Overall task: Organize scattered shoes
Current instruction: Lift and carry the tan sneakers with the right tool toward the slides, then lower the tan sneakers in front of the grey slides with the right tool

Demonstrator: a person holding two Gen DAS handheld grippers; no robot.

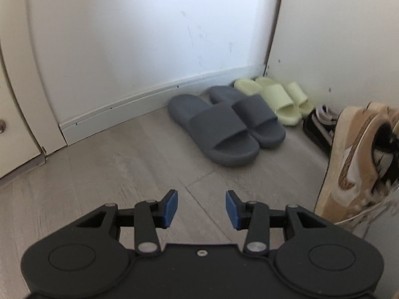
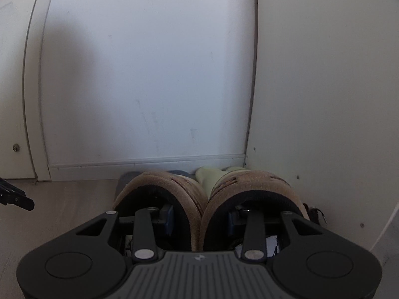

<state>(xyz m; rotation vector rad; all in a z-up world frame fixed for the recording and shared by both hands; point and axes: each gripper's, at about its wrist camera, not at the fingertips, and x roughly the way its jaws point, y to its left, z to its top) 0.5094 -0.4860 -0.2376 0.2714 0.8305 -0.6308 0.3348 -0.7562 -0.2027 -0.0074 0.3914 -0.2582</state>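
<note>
Soft daylight, fisheye-bent, slightly blurred edges

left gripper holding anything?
No. The left gripper is open, its blue fingers spread over bare floor, short of the grey slides.

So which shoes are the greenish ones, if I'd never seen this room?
Look to the corner where the white wall and its baseboard meet the side panel. A row of shoes sits on the wood floor there, and the pale green slides are the pair deepest in that corner. They lie between the larger dark grey slides and black sneakers, the only light-coloured pair.
</note>
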